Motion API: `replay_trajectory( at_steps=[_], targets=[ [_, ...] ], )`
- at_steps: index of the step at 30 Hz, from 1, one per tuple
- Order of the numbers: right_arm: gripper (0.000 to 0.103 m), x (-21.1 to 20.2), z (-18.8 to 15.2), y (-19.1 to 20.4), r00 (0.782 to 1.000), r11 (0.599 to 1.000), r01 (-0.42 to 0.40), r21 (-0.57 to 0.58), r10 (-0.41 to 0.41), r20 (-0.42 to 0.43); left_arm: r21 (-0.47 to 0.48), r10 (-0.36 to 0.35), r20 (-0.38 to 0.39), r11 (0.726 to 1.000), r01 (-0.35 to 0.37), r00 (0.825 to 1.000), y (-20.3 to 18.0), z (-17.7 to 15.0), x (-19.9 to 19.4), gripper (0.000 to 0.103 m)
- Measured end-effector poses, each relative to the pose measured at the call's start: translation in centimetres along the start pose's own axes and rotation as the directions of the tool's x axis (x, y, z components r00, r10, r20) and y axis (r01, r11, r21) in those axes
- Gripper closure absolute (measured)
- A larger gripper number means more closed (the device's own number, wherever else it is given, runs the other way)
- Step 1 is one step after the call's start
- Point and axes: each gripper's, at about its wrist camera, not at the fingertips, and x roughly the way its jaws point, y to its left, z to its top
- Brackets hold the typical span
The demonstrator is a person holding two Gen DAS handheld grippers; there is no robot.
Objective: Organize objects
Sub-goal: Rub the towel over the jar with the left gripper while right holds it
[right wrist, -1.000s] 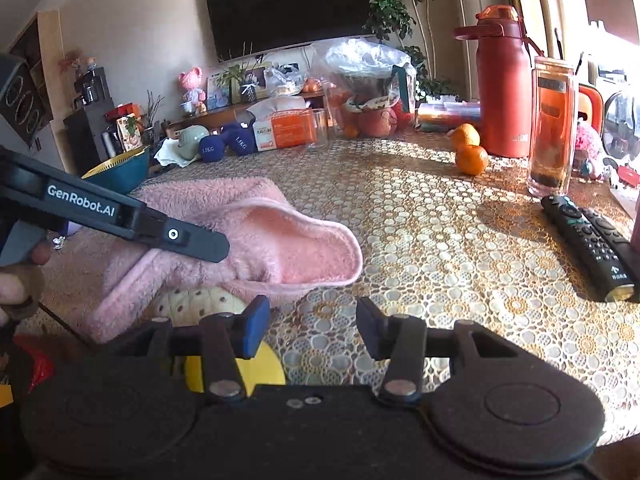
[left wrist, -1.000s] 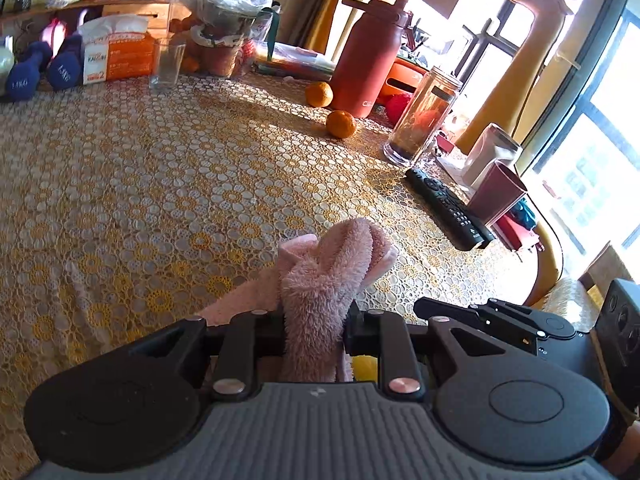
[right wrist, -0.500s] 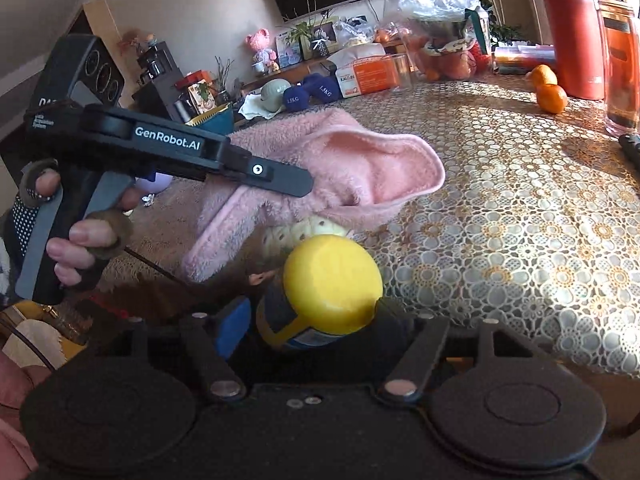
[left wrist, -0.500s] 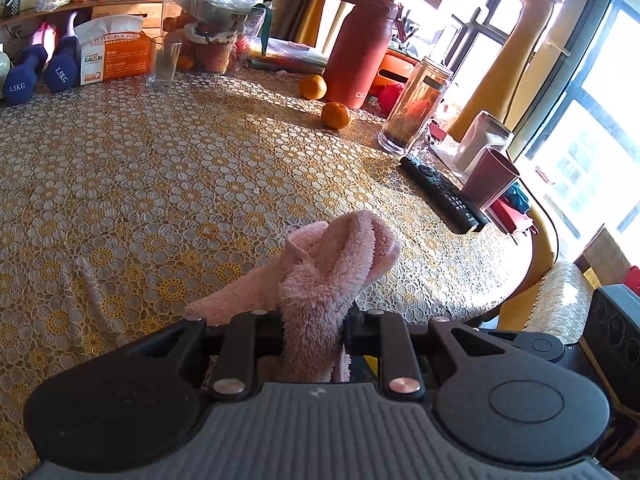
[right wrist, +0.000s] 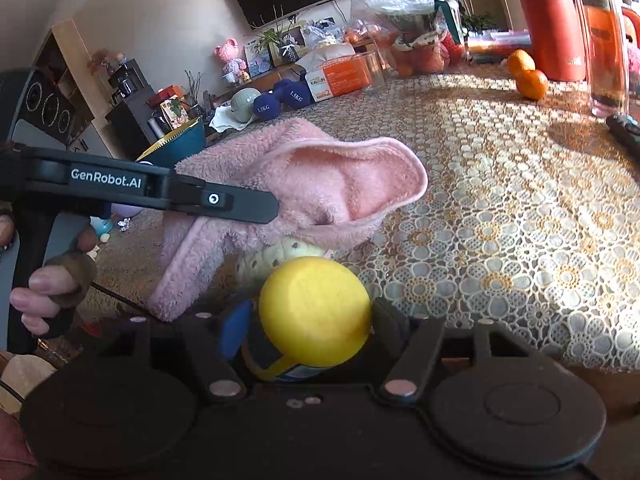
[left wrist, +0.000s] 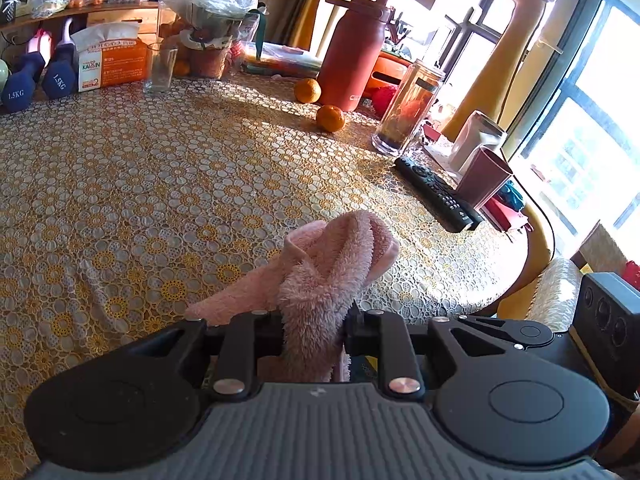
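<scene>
Pink fleece, a fuzzy pouch, was pinched between the nearly closed fingers of the left gripper and held up with its mouth gaping above the near edge of the table. Just below that mouth, a yellow-capped bottle lay between the closing jaws of the right gripper. Farther off stood two oranges, a red flask and a remote.

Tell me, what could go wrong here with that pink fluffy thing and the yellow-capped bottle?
The right gripper is closing its jaws around the yellow-capped bottle; its rounded cap might slip free. The left gripper pinches only a fold of the pink fluffy cloth, which could sag over the bottle or pull loose.
</scene>
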Motion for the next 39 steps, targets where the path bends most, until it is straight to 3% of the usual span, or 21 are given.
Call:
replay_trajectory(
  at_steps=[4, 8, 13, 17, 23, 30, 35, 39],
  targets=[
    [0.039, -1.6, 0.8, 1.9, 0.994, 0.991, 0.069, -0.113, -0.060, 0.087, 0.004, -0.054, 0.048, 0.999, 0.053, 0.997, -1.1, 1.0, -2.5, 0.081],
    [0.039, -2.3, 2.3, 3.4, 0.976, 0.952, 0.175, -0.251, -0.134, 0.173, 0.068, -0.098, 0.107, 0.994, 0.091, 0.989, -3.5, 2.7, -4.6, 0.081],
    [0.039, -2.0, 3.9, 3.5, 0.958, 0.906, 0.245, -0.345, -0.172, 0.230, 0.124, -0.106, 0.102, 0.988, 0.093, 0.989, -6.4, 4.4, -3.4, 0.081],
    [0.039, -1.5, 4.5, 2.6, 0.959, 0.913, 0.237, -0.333, -0.165, 0.231, 0.107, -0.084, 0.044, 0.991, 0.078, 0.996, -6.7, 4.5, -0.2, 0.081],
    [0.039, -1.1, 5.1, 1.3, 0.964, 0.932, 0.199, -0.301, -0.131, 0.233, 0.127, -0.022, 0.076, 0.992, 0.012, 0.997, -6.8, 4.8, 0.5, 0.082],
    [0.039, -0.7, 5.3, 1.2, 0.967, 0.928, 0.184, -0.324, -0.111, 0.230, 0.029, 0.055, 0.066, 0.998, -0.057, 0.996, -3.5, 5.5, 2.0, 0.082],
    [0.039, -0.8, 5.2, 1.6, 0.969, 0.926, 0.183, -0.329, -0.113, 0.221, -0.041, 0.040, 0.071, 0.998, -0.037, 0.997, -1.4, 5.4, 2.6, 0.082],
    [0.039, -0.9, 4.9, 2.1, 0.969, 0.917, 0.194, -0.347, -0.123, 0.216, -0.049, 0.103, -0.029, 0.993, -0.105, 0.994, 0.1, 3.9, 4.7, 0.081]
  ],
)
